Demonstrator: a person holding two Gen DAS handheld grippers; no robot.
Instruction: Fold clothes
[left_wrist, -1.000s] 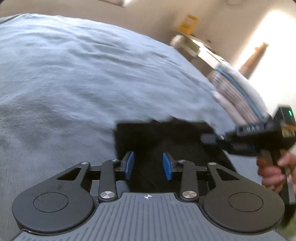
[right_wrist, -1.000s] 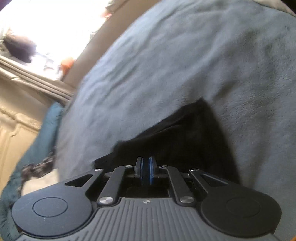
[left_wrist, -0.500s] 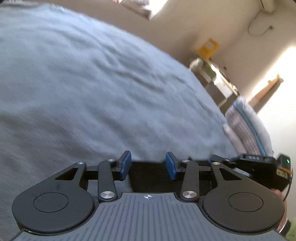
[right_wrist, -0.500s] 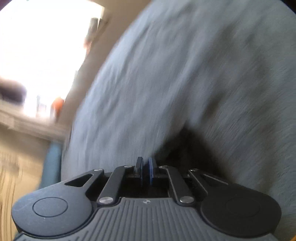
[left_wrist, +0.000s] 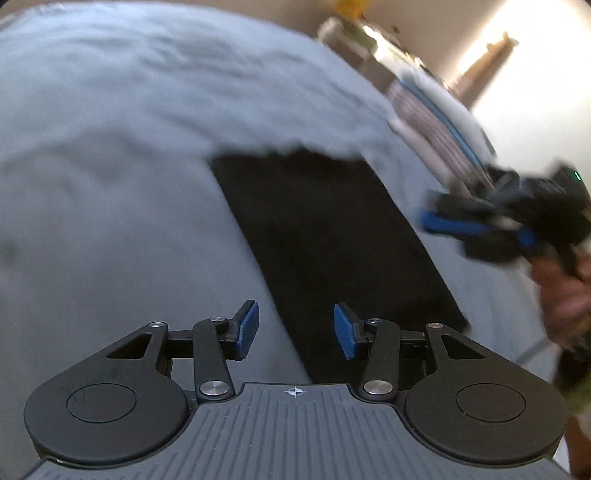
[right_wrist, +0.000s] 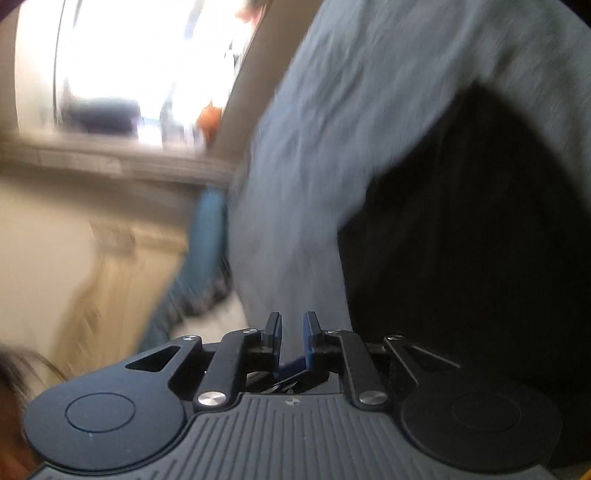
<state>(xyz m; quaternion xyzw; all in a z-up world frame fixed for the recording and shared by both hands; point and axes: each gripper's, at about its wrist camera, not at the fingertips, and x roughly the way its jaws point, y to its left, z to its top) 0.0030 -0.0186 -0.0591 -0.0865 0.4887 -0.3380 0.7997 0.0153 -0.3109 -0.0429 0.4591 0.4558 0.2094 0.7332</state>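
Left gripper (left_wrist: 295, 328): jaws wide, empty, poised at the near end of the black garment (left_wrist: 332, 236).

Black garment: flat strip on the grey-blue bedcover (left_wrist: 110, 155), long axis running away from the left gripper toward the bed's far right edge.

Right gripper (right_wrist: 291, 332): jaws narrowly parted, empty, off the garment's right side.

Left view alone shows the stacked folded laundry (left_wrist: 439, 122); right view alone shows the window.
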